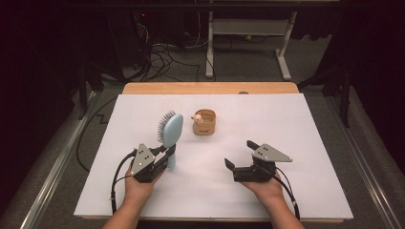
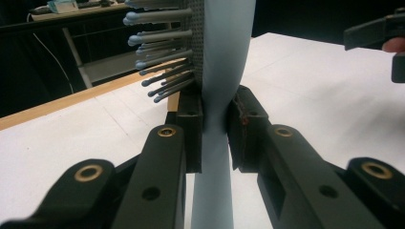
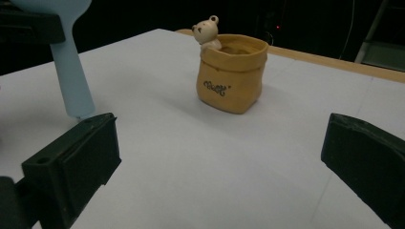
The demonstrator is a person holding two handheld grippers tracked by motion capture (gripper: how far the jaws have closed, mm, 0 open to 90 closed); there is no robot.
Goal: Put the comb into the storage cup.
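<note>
The left claw (image 1: 168,153) is clamped on the neck of a pale blue plastic hairbrush with grey ball-tipped bristles (image 1: 171,131), holding it upright with the handle end down at the white paper-covered worktop (image 1: 286,119). In the left gripper view the 2 black jaws press on either side of the neck just below the brush head (image 2: 224,47), bristles pointing to that view's left. The right claw (image 1: 240,153) stands wide apart with nothing between its jaws, well to the right of the hairbrush.

A small tan sack-shaped holder with a cream bear figure on its rim (image 1: 204,122) sits just beyond and to the right of the hairbrush, apart from it. From the right gripper view the holder (image 3: 233,71) lies ahead of the spread jaws, the brush handle (image 3: 71,81) off to its left.

The step in hand looks like carrying the brush to the holder. The next move probably calls for lifting the brush clear, bringing its handle over the holder's mouth and lowering it in, while the right claw may need to steady the light holder, which could tip.
</note>
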